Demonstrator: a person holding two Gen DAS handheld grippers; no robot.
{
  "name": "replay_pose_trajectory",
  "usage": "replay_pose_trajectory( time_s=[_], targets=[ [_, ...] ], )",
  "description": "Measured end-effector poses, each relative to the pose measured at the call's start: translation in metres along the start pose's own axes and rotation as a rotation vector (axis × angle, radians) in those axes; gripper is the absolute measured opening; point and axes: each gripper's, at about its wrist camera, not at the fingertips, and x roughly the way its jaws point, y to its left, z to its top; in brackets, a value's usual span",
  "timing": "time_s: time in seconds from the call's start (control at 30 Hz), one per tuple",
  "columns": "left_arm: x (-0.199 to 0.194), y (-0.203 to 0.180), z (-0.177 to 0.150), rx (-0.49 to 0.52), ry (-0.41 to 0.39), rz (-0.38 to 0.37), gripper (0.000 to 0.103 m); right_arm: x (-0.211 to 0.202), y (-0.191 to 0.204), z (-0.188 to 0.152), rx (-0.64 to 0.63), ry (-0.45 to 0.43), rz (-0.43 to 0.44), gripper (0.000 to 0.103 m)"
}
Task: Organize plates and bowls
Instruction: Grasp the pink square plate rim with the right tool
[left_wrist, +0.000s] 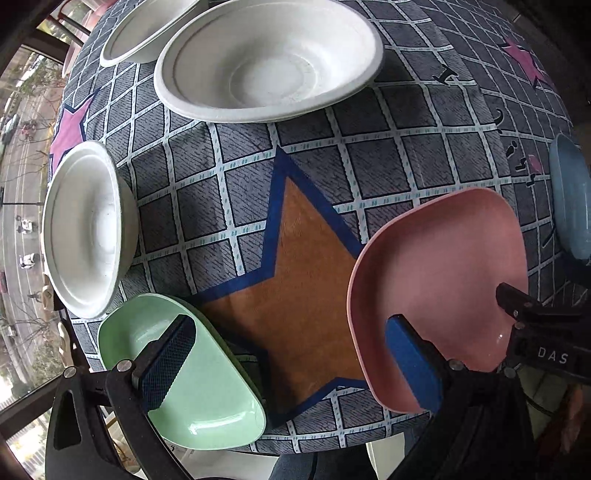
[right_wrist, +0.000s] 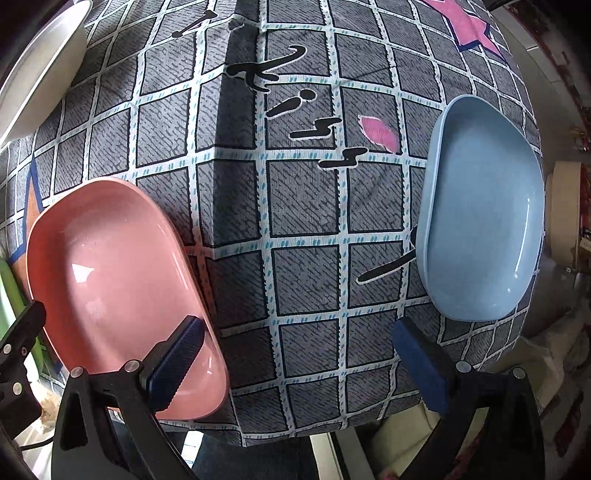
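Note:
Three white paper bowls lie on the patterned tablecloth: one at the far middle (left_wrist: 266, 62), one behind it (left_wrist: 144, 29), one at the left edge (left_wrist: 86, 229). A green plate (left_wrist: 207, 387) sits near the front left, a pink plate (left_wrist: 443, 280) front right, a blue plate (left_wrist: 570, 206) far right. My left gripper (left_wrist: 291, 358) is open above the orange star, empty. My right gripper (right_wrist: 299, 362) is open and empty between the pink plate (right_wrist: 118, 280) and the blue plate (right_wrist: 484, 221).
The table's front edge runs just under both grippers. A white bowl's rim (right_wrist: 40, 70) shows at the right wrist view's top left. A window with a street lies beyond the table's left side. The right gripper's body (left_wrist: 543, 332) shows over the pink plate.

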Motion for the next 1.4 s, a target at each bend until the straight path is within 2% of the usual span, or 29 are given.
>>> replay_pose_trajectory(
  time_s=[0.1,0.33,0.47,0.5,0.53,0.7,0.87,1.03,1.07,1.17,1.27,1.33,1.4],
  targets=[
    [0.007,0.001,-0.002,-0.021,0.013,-0.011,0.103,-0.005,-0.014,-0.006,-0.033,-0.013,0.041,0.102],
    [0.013,0.013,-0.018,-0.042,0.003,0.000,0.103,-0.004,0.010,-0.003,-0.152,-0.050,0.066,0.102],
    [0.011,0.005,-0.016,-0.052,0.016,0.004,0.103,0.001,-0.001,-0.004,-0.155,-0.053,0.091,0.102],
    [0.012,-0.009,0.001,-0.051,0.006,0.023,0.103,-0.003,0.012,0.000,-0.152,-0.053,0.087,0.102],
    [0.013,-0.013,0.003,-0.047,0.002,0.021,0.103,-0.004,0.008,-0.001,-0.149,-0.050,0.088,0.102],
    [0.035,-0.026,0.015,-0.080,0.071,-0.009,0.103,0.000,-0.015,-0.004,-0.146,-0.057,0.101,0.102],
    [0.046,-0.023,0.018,-0.135,0.083,-0.065,0.103,-0.006,-0.031,-0.013,-0.151,-0.069,0.114,0.102],
    [0.043,-0.027,0.020,-0.170,0.100,-0.081,0.103,-0.006,-0.010,-0.010,-0.147,-0.047,0.099,0.103],
    [0.043,-0.023,0.018,-0.174,0.109,-0.084,0.103,-0.003,-0.004,-0.001,-0.143,-0.039,0.092,0.103],
    [0.044,-0.021,0.012,-0.162,0.109,-0.082,0.096,-0.001,-0.001,0.002,-0.131,-0.037,0.105,0.102],
    [0.035,-0.033,-0.004,-0.095,0.093,-0.068,0.085,-0.007,0.007,-0.006,-0.155,-0.057,0.116,0.091],
    [0.037,-0.046,-0.005,-0.055,0.084,-0.058,0.075,-0.011,0.013,-0.012,-0.185,-0.070,0.112,0.074],
    [0.037,-0.054,-0.006,-0.019,0.078,-0.061,0.066,-0.013,0.021,-0.017,-0.206,-0.067,0.118,0.064]
  ],
)
